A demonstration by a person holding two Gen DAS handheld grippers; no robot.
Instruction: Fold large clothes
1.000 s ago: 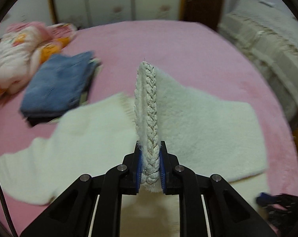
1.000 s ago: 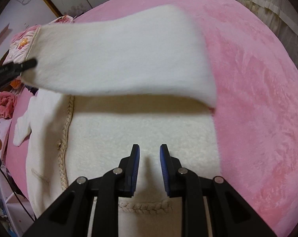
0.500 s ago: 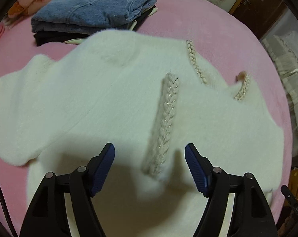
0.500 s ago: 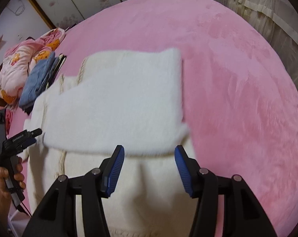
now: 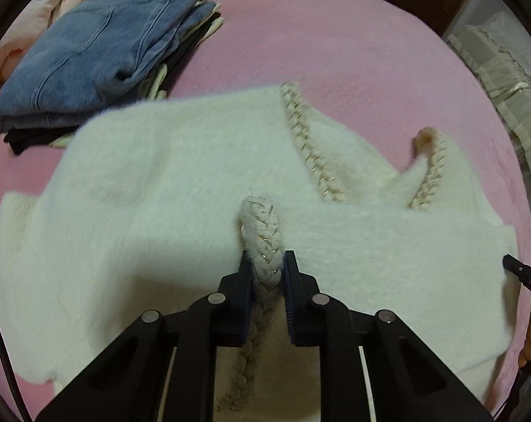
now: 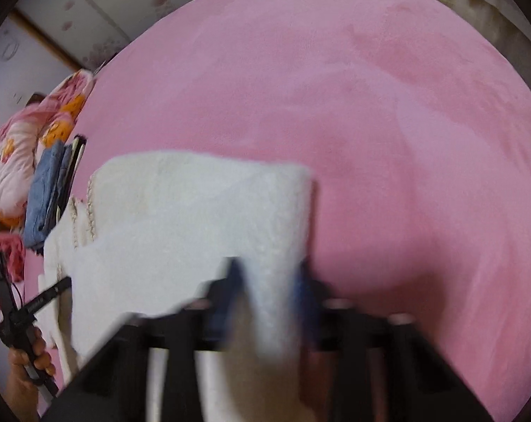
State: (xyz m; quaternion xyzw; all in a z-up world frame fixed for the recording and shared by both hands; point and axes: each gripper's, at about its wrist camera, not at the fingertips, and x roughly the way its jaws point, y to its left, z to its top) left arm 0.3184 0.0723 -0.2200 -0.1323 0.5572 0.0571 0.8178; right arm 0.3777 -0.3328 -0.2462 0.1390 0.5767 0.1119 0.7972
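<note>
1. A bed (image 5: 335, 45) with a pink plush cover (image 6: 370, 105) carries everything; the cover fills most of both views.
2. A fluffy white garment (image 5: 160, 193) with braided trim (image 5: 311, 147) lies spread on the cover, part of it folded over itself.
3. A stack of folded clothes (image 5: 100, 49), blue jeans on top and dark and light pieces under them, sits on the cover just beyond the garment's far left corner.
4. A bundled floral quilt (image 6: 15, 154), pink, white and orange, lies at the bed's edge beside the stack.
5. The cover to the right of the garment is bare.
</note>
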